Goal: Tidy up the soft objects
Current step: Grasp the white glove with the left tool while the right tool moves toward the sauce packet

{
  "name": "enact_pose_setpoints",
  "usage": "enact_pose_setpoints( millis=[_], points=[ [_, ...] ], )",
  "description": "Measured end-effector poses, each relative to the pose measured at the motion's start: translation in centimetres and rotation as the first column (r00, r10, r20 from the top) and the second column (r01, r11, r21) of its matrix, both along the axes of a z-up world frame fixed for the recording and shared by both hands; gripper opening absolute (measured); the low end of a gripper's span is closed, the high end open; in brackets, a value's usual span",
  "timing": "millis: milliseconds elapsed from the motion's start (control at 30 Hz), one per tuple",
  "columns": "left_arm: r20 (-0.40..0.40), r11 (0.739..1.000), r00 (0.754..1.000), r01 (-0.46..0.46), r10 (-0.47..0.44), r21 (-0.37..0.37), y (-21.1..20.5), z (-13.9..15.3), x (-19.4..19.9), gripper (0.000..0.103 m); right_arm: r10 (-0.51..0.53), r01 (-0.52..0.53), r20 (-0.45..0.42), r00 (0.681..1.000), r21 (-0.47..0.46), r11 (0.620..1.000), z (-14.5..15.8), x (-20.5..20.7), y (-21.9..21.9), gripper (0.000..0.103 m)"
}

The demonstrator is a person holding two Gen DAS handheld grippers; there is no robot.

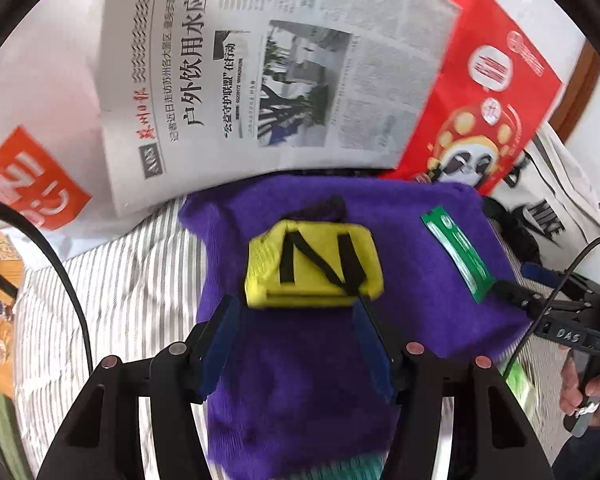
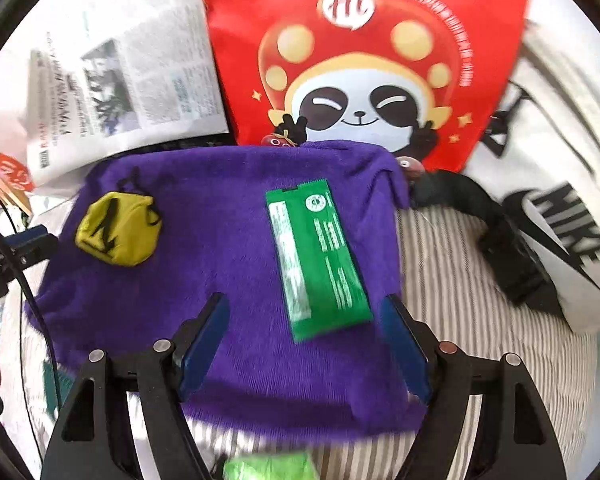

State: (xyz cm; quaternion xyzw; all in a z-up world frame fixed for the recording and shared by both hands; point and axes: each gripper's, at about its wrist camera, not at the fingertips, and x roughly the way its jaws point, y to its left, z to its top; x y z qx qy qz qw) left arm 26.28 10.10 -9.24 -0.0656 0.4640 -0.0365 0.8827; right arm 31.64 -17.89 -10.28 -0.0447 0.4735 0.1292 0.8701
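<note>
A purple fleece cloth (image 1: 300,380) lies on the striped bed; it also shows in the right wrist view (image 2: 220,240). On it sit a folded yellow pouch with black straps (image 1: 314,264) (image 2: 118,234) and a flat green packet (image 1: 456,258) (image 2: 318,260). My left gripper (image 1: 294,308) is open, its blue fingers (image 1: 220,344) just short of the yellow pouch, not touching it. My right gripper (image 2: 306,312) is open over the cloth, jaws either side of the green packet's near end, apart from it.
A newspaper (image 1: 260,72) and a red panda bag (image 2: 364,60) stand behind the cloth. A white Nike bag (image 2: 560,208) with a black strap (image 2: 500,236) lies to the right. A red and white bag (image 1: 32,184) is at the left. Something green (image 2: 268,466) lies at the near edge.
</note>
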Motion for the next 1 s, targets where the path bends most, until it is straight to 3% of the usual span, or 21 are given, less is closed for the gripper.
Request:
enact_pose_setpoints(
  millis=[233, 367, 533, 733, 1000],
  points=[
    [0.023, 0.999, 0.999, 0.047, -0.046, -0.028, -1.3, 0.4, -6.7, 0.064, 0.006, -0.007, 0.034, 0.999, 0.035, 0.999, 1.8, -5.9, -0.4, 0.077],
    [0.018, 0.994, 0.996, 0.085, -0.084, -0.069, -2.0, -0.7, -10.7, 0.069, 0.0, -0.002, 0.035, 0.999, 0.064, 0.998, 1.9, -9.1, -1.3, 0.077],
    [0.022, 0.986, 0.989, 0.149, -0.148, -0.068, -4.2, -2.2, -13.8, 0.078, -0.01, 0.008, 0.037, 0.999, 0.065, 0.998, 1.5, -12.7, -2.2, 0.077],
    [-0.015, 0.978, 0.978, 0.209, -0.209, -0.008, -7.1, -4.4, -14.9, 0.082, -0.029, 0.026, 0.032, 0.999, 0.09, 0.996, 0.9, -16.0, -3.5, 0.077],
    [-0.027, 0.928, 0.95, 0.311, -0.312, 0.202, -11.8, -5.9, -16.1, 0.091, -0.068, 0.067, 0.009, 0.998, 0.102, 0.993, 0.0, -17.6, -5.3, 0.077]
  ],
)
